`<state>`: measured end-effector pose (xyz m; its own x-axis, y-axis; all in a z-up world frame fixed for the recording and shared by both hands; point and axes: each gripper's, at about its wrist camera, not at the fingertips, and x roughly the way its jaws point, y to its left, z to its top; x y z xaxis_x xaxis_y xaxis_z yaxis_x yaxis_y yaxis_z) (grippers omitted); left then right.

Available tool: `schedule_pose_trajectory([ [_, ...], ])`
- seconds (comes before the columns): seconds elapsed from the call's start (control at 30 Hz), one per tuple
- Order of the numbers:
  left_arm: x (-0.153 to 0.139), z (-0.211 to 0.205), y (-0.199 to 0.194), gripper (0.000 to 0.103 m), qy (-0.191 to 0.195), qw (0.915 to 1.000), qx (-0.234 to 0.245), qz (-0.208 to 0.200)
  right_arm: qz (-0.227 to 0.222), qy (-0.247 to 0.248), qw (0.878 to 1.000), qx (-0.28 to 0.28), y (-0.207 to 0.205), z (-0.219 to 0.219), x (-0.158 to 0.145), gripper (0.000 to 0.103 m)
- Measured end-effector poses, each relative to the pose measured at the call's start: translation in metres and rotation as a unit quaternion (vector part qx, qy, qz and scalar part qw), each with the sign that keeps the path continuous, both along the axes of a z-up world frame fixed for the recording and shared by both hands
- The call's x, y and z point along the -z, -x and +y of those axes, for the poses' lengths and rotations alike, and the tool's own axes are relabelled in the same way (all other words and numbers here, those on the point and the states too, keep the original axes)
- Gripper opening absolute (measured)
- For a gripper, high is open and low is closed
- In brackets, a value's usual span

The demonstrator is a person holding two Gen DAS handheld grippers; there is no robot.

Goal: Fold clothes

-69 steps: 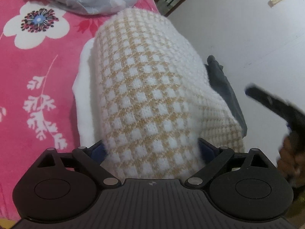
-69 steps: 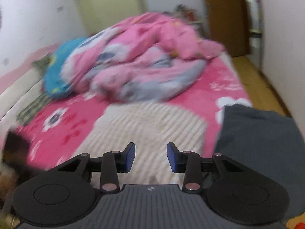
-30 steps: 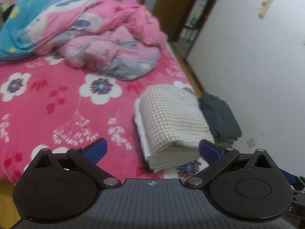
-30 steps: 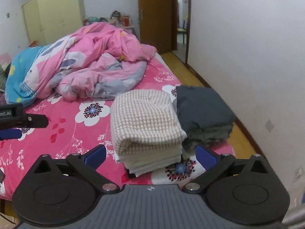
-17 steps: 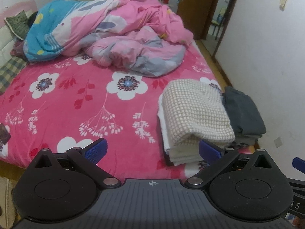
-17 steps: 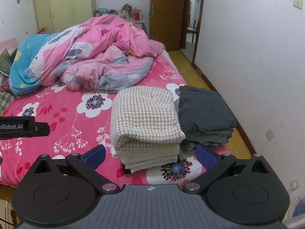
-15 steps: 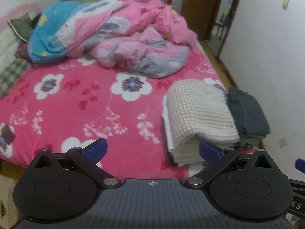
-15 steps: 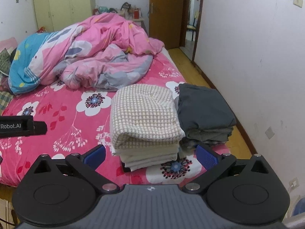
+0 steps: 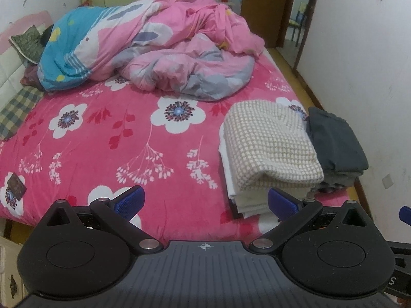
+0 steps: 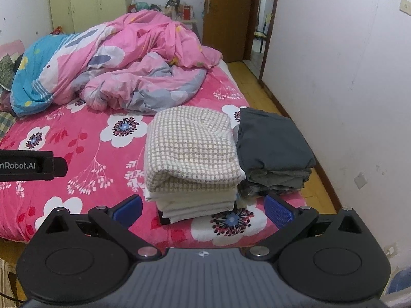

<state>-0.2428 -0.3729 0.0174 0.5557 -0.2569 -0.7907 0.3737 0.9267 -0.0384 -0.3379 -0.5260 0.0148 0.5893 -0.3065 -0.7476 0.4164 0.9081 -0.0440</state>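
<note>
Pink floral bed (image 9: 108, 138) bears folded clothes (image 10: 192, 148); each hand-held gripper (image 9: 205, 202) (image 10: 203, 209) gapes wide, empty.

Bed (image 10: 84, 154) with folded stacks and a crumpled quilt.

The bed is covered by a pink flowered sheet. Near its foot, at the wall side, a checked stack (image 10: 192, 154) of folded clothes is set, with a grey stack (image 10: 272, 143) touching it on the side nearer the wall. A pink and blue quilt (image 10: 115, 69) is heaped toward the head. Pillows (image 9: 18, 107) are seen at the far left edge, and a small dark item (image 9: 16, 182) is laid at the near left corner.
</note>
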Motion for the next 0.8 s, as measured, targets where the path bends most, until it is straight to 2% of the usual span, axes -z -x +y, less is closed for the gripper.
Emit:
schedule_pose_trajectory([
  [0.4, 0.001, 0.007, 0.005, 0.103, -0.004, 0.9999, -0.011, 0.003, 0.003, 0.001, 1.0, 0.001, 0.004, 0.01, -0.003, 0.103],
  [0.8, 0.005, -0.005, 0.023, 0.103, -0.012, 0.9999, 0.006, 0.0, 0.006, 0.014, 1.0, 0.024, 0.026, 0.007, -0.005, 0.103],
])
